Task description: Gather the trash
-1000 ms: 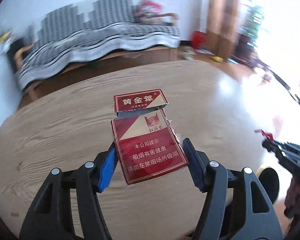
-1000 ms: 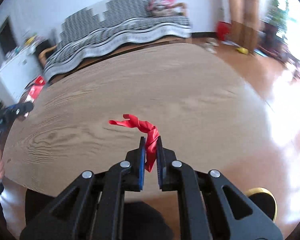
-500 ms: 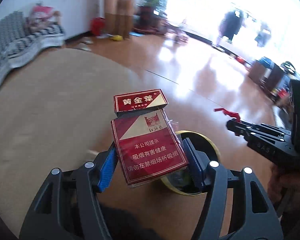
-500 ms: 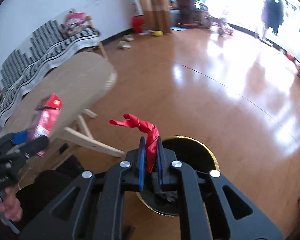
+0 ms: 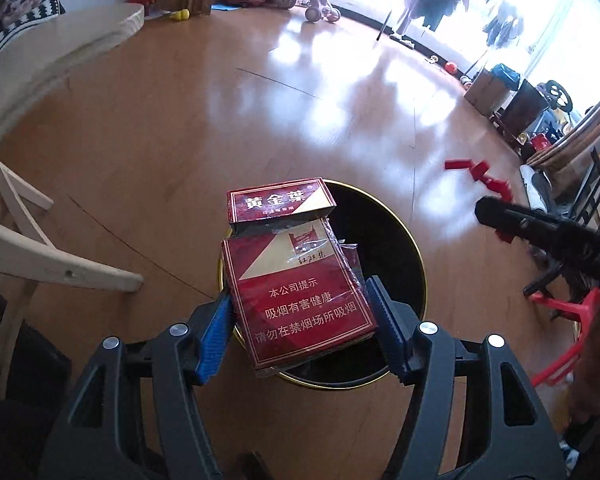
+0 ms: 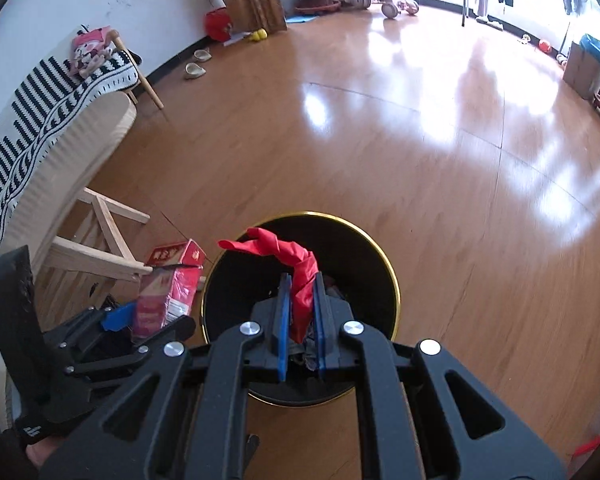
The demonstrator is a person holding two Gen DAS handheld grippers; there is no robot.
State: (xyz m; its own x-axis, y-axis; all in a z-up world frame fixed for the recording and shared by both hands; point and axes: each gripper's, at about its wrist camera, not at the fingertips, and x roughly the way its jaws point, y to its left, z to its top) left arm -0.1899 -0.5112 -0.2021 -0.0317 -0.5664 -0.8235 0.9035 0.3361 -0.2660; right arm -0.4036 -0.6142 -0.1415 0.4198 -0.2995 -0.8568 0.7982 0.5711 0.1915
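The counter (image 6: pixel 80 148), beneath both tongs a second ago, is now left behind. The left tongs (image 5: pixel 302 322), clamped on the red cigarette pack (image 5: pixel 296 280), and the right tongs (image 6: pixel 300 316), pinching the red wrapper (image 6: pixel 296 264), are held over the black bin (image 6: pixel 364 256).

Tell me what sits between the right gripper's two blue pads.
A twisted red strip, pinched by the right gripper above the black bin. The right wrist view shows it.
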